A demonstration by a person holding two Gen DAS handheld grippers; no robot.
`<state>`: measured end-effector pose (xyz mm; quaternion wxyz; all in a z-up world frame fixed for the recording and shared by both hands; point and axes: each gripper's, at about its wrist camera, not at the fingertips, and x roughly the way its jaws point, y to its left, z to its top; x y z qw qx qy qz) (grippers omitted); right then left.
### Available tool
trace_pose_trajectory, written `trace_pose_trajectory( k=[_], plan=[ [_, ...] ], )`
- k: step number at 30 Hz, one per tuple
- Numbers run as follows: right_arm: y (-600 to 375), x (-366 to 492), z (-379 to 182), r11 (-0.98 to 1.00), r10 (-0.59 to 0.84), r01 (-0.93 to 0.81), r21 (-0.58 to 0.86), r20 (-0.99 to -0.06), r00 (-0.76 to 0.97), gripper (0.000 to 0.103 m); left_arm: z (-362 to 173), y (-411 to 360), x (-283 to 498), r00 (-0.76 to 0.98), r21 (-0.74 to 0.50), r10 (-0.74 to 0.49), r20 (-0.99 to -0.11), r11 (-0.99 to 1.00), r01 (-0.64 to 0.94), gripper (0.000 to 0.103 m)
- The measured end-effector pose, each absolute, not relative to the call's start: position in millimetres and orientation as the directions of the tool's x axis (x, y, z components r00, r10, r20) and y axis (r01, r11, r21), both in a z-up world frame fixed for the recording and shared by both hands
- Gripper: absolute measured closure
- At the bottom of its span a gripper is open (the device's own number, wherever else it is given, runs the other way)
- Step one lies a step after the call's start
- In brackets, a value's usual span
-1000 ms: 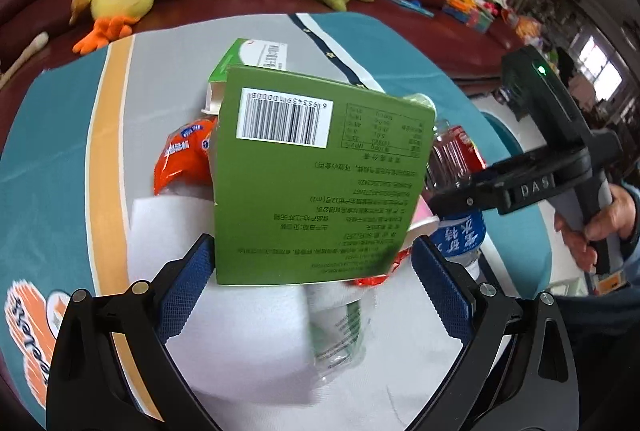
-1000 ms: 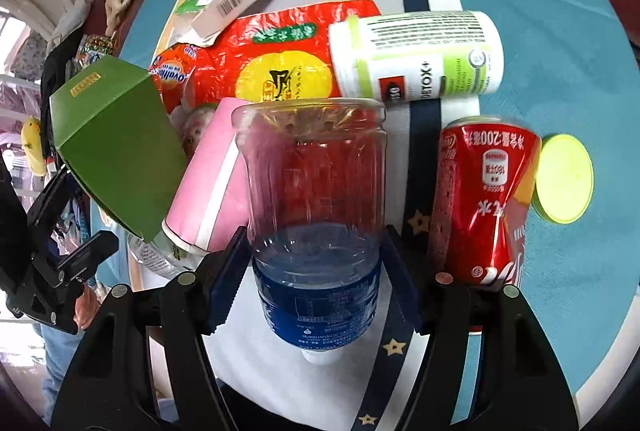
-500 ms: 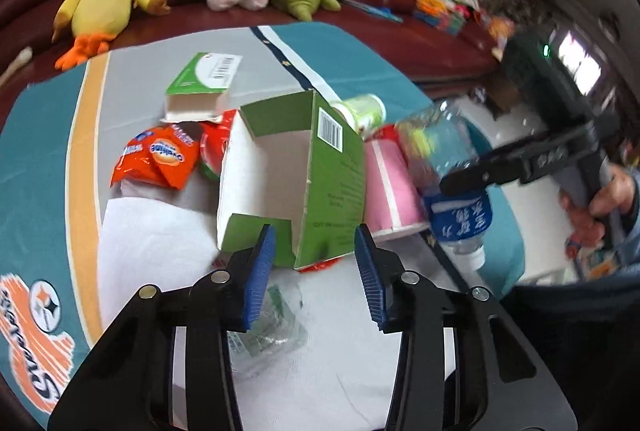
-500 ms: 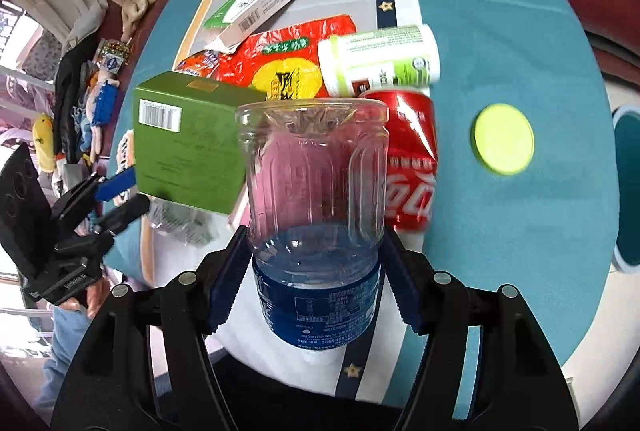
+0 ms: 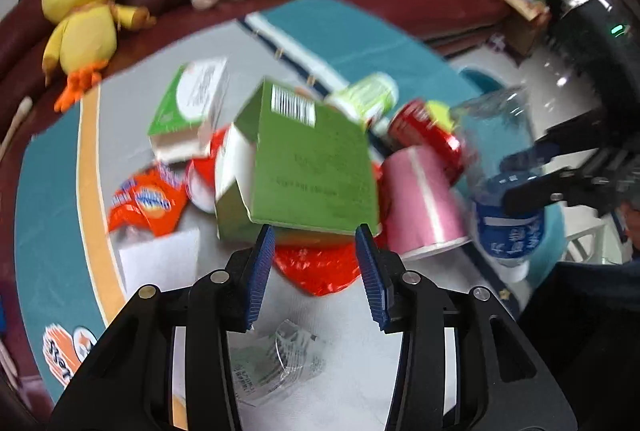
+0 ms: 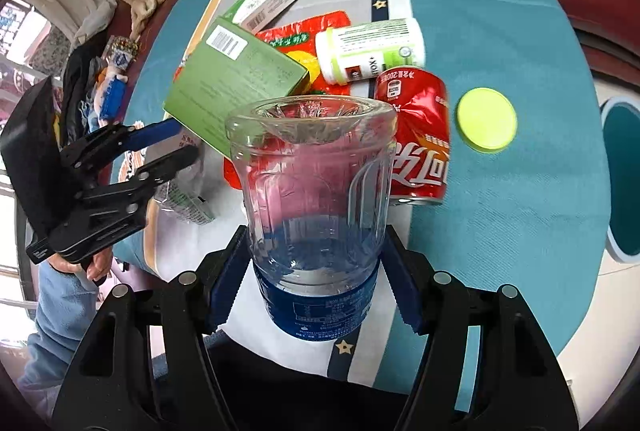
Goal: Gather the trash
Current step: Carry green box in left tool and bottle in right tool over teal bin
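Right gripper (image 6: 314, 285) clamped on clear water bottle (image 6: 316, 199), lower centre of frame. Left gripper (image 5: 316, 271) part-open, empty, just below green carton (image 5: 304, 171) at frame centre. Red cola can (image 6: 416, 135) right of bottle; pink cup (image 5: 420, 203) beside carton.

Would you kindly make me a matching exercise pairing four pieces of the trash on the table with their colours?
Things:
1. drink can
2. loose round lid
3. paper cup
4. carton with the barcode

Colours:
A. pink
B. dark green
C. red
D. yellow-green

Pairs: 1-C, 2-D, 3-A, 4-B
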<state>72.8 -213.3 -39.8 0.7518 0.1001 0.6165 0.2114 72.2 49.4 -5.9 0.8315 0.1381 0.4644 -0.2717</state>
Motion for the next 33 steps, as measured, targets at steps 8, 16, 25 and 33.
trace_pose_trajectory(
  k=[8,16,25,33],
  plan=[
    [-227,71,-16,0.891,0.438,-0.22,0.398,-0.88,0.183,0.041,20,57,101,0.437,-0.045,-0.339,-0.833,0.829,0.557,0.049],
    [-256,73,-17,0.916,0.393,-0.17,0.364,-0.9,0.188,0.041,-26,22,128,0.319,-0.047,-0.285,-0.904,0.808,0.588,0.064],
    [-282,75,-29,0.917,0.397,-0.137,0.376,-0.896,0.2,0.041,-20,-8,83,0.382,0.05,-0.192,-0.904,0.84,0.541,0.1],
    [-319,71,-16,0.904,0.428,-0.118,0.411,-0.864,0.264,0.041,34,-7,73,0.466,0.019,-0.225,-0.856,0.886,0.464,0.102]
  ],
)
